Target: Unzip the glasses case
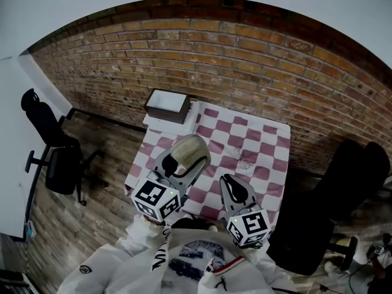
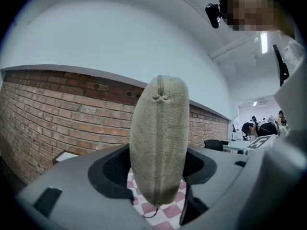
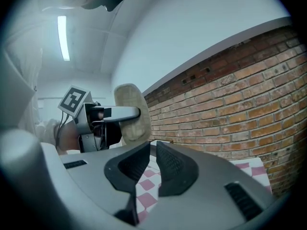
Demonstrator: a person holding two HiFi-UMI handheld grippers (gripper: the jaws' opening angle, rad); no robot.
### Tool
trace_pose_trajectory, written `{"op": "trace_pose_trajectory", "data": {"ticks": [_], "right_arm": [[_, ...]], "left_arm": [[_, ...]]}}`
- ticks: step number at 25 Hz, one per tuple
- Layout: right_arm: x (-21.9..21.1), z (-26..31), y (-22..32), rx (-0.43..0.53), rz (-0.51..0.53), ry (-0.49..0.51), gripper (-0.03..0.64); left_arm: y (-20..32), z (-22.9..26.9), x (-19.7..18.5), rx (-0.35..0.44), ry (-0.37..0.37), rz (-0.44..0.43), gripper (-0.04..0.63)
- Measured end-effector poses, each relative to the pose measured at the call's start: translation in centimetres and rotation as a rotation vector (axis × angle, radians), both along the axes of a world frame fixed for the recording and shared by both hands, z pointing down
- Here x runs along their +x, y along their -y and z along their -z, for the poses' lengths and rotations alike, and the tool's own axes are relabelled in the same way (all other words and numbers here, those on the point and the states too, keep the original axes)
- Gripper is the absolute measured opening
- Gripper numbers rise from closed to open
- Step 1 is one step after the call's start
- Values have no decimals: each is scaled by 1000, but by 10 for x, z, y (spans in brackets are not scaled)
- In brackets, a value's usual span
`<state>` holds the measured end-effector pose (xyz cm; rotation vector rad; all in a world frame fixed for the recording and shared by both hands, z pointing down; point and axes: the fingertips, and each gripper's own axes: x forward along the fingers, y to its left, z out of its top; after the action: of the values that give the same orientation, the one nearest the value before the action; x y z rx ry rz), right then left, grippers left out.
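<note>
Left gripper point(image 2: 158, 166) clamps the glasses case point(image 2: 159, 128) upright over the checkered table point(image 1: 257, 146) — zip looks closed — right gripper point(image 3: 152, 152) pinched together, empty

A beige, oval, woven-fabric glasses case point(image 2: 159, 138) stands upright on one end, clamped on both flat sides between the jaws of the left gripper point(image 2: 158, 171), which grip its lower half. Its zip point(image 2: 160, 128) runs as a closed seam down the narrow edge facing the gripper's camera, from the rounded top to the bottom, where a thin dark cord point(image 2: 151, 213) hangs loose. The case is held clear above the left half of the pink-and-white checked cloth point(image 1: 269, 158).
</note>
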<state>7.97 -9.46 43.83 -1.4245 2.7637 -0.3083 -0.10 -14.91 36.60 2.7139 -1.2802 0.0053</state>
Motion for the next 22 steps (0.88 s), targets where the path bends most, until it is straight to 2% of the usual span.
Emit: {"op": "trace_pose_trajectory", "data": {"ticks": [17, 22], "right_arm": [[-26, -12, -6, -26, 89, -47, 212], [-33, -13, -5, -26, 114, -51, 219]], "left_arm": [[-3, 5, 18, -7, -43, -52, 284], [-5, 8, 22, -9, -56, -64, 284]]}}
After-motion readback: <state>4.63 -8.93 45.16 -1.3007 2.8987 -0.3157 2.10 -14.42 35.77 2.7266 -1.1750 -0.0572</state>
